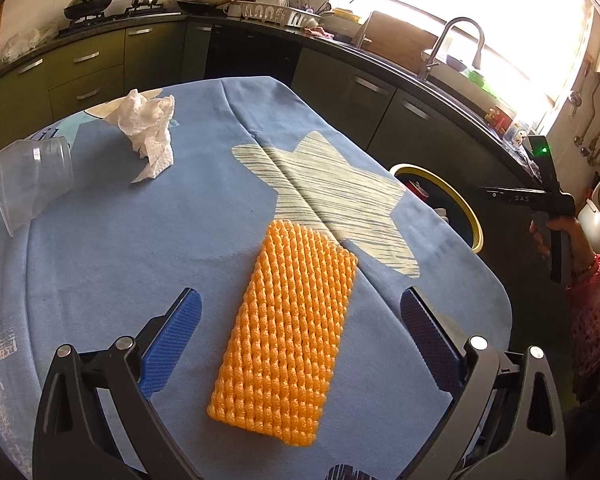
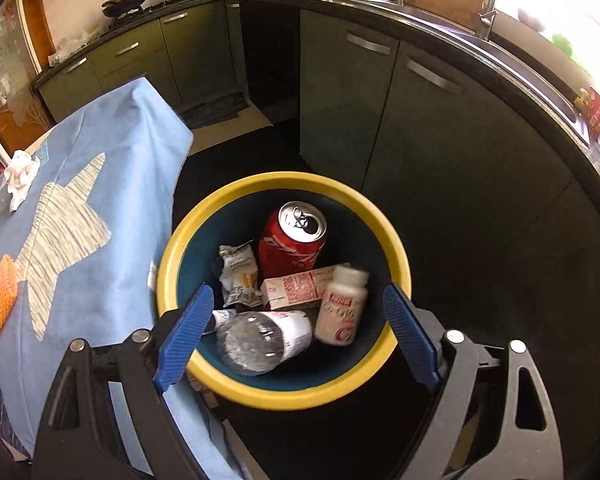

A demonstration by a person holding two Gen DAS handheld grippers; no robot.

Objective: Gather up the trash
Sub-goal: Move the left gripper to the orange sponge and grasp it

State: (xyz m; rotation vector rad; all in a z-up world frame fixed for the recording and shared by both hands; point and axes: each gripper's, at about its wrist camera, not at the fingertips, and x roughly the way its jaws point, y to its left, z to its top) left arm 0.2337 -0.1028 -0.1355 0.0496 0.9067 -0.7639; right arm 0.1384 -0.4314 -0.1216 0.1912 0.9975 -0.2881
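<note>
Already the bin (image 2: 396, 248) is holding a can (image 2: 292, 240), carton, bottles and wrapper; right gripper (image 2: 296, 332) is hanging wide open, empty, above it. Left gripper (image 1: 300, 340) is gaping over the orange net (image 1: 288, 328); tissue (image 1: 148, 132) and cup (image 1: 32, 176) are waiting on the table.

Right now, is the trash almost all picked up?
Partly. Done: the bin already holds a red can, carton, clear bottle and white bottle. In hand: nothing; the right gripper hangs open above the bin, the left gripper open over the orange foam net. Left: net, tissue, plastic cup.
</note>
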